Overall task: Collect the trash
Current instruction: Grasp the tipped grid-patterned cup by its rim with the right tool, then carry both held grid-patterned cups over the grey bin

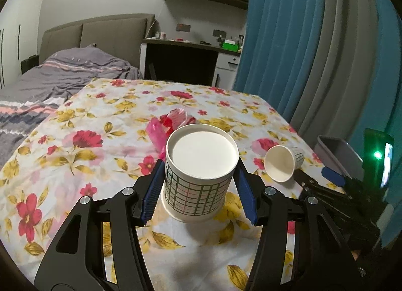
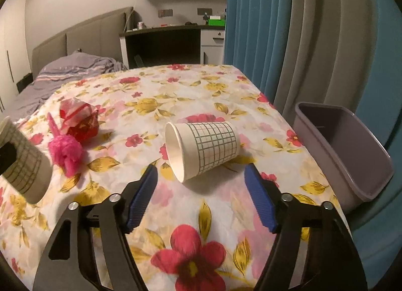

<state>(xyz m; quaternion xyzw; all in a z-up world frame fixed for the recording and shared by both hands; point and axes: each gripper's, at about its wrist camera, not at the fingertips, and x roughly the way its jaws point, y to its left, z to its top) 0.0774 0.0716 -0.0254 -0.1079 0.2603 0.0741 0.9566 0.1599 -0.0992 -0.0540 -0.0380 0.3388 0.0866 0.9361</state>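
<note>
My left gripper is shut on an upside-down checked paper cup, held a little above the floral tablecloth; the cup also shows at the left edge of the right wrist view. A second checked paper cup lies on its side, mouth toward me; it also shows in the left wrist view. My right gripper is open and empty just in front of it. A red wrapper and a pink fluffy scrap lie to the left.
A grey-purple bin stands off the table's right edge, beside blue curtains. A bed lies at the far left and a desk stands behind the table.
</note>
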